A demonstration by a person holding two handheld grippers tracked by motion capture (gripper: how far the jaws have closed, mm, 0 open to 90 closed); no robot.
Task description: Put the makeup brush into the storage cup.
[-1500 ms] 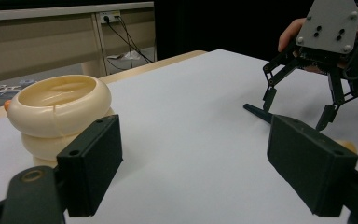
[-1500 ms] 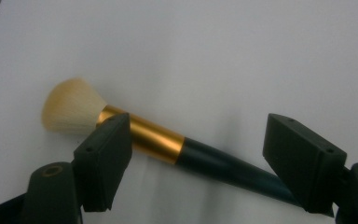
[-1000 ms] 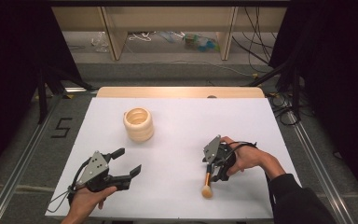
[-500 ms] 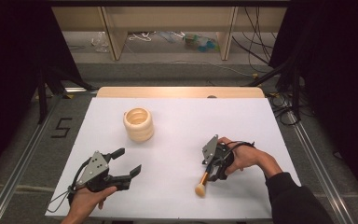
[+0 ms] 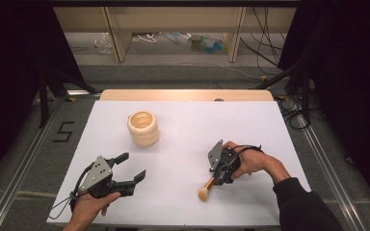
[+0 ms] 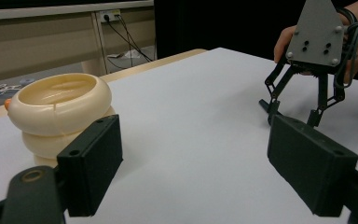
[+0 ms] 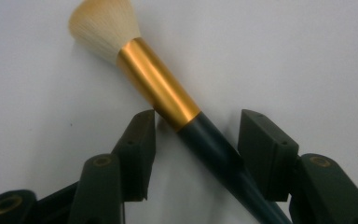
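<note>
Right gripper (image 7: 193, 140) half-spread, jaws just closing around brush (image 7: 168, 100), pads not yet pressing.

A makeup brush (image 7: 168, 107) is seen with pale cream bristles, a shiny gold ferrule and a dark teal handle. The ringed holder (image 5: 143, 128) is coloured a plain creamy ivory. The table (image 5: 250, 120) is covered in plain white, edged with light wood at its far side. Both grippers' jaws are finished in matt black.

A cream ringed holder (image 5: 143, 128) stands on the white table (image 5: 250, 120), cables (image 5: 270, 43) lie beyond.
</note>
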